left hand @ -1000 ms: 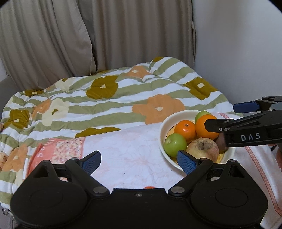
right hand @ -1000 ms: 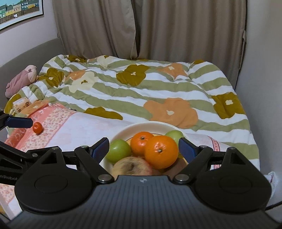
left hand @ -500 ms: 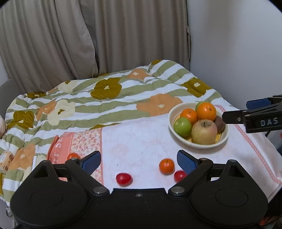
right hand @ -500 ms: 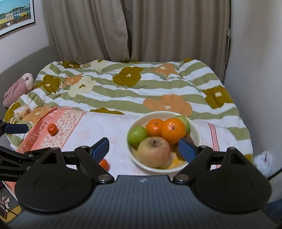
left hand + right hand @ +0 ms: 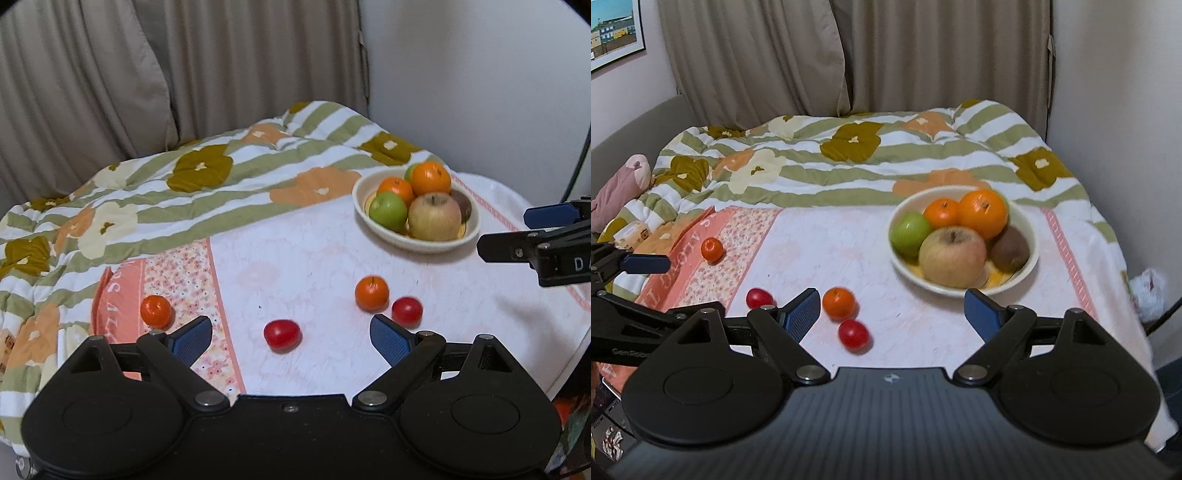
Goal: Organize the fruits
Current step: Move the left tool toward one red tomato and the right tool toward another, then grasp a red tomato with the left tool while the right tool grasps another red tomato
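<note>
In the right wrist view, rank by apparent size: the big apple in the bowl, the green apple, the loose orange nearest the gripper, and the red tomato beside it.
Largest to smallest:
1. big apple
2. green apple
3. loose orange
4. red tomato

The two loose fruits sit nearer the camera yet look smaller, so the order seems safe.

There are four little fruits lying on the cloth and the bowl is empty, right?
Not quite. The four little fruits are there, but the bowl is not empty: it holds oranges, a green apple, a big yellowish apple and a brown fruit. The right wrist view shows it.
</note>
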Tool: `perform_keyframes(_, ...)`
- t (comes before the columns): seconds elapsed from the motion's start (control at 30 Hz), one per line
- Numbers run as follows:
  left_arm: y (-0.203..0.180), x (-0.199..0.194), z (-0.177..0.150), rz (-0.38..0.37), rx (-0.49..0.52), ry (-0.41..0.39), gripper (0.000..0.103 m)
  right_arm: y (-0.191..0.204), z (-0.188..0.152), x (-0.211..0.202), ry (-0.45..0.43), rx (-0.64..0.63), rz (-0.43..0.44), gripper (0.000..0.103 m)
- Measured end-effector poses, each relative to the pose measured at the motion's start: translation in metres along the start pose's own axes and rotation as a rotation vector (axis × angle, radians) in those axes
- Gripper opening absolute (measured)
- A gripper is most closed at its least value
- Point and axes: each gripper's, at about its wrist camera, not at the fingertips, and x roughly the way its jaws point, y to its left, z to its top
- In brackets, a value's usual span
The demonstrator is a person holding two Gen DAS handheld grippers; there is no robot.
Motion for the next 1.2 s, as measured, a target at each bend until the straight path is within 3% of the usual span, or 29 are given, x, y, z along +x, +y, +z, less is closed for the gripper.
perform_keyframes(0.27,0.014,0.043,-0.009,-0.052,0.021,0.050,0.078,0.022,-0.031,0.032,0.021,0.043,-0.034,0.096)
perform_keyframes(0.6,0.018,0.086,-0.015,-0.061,0.052,0.108,0.070,0.039,-0.051,0.068,0.051,0.087,-0.050,0.089)
perform_keyframes(0.87,0.017,0.101,-0.017,-0.061,0.065,0.123,0.063,0.043,-0.055,0.084,0.067,0.104,-0.052,0.082)
perform_keyframes(1.1,0.017,0.106,-0.019,-0.079,0.077,0.118,0.040,0.047,-0.056,0.095,0.074,0.099,-0.056,0.076)
perform_keyframes(1.2,0.018,0.107,-0.019,-0.087,0.075,0.115,0.040,0.049,-0.054,0.099,0.076,0.093,-0.055,0.074)
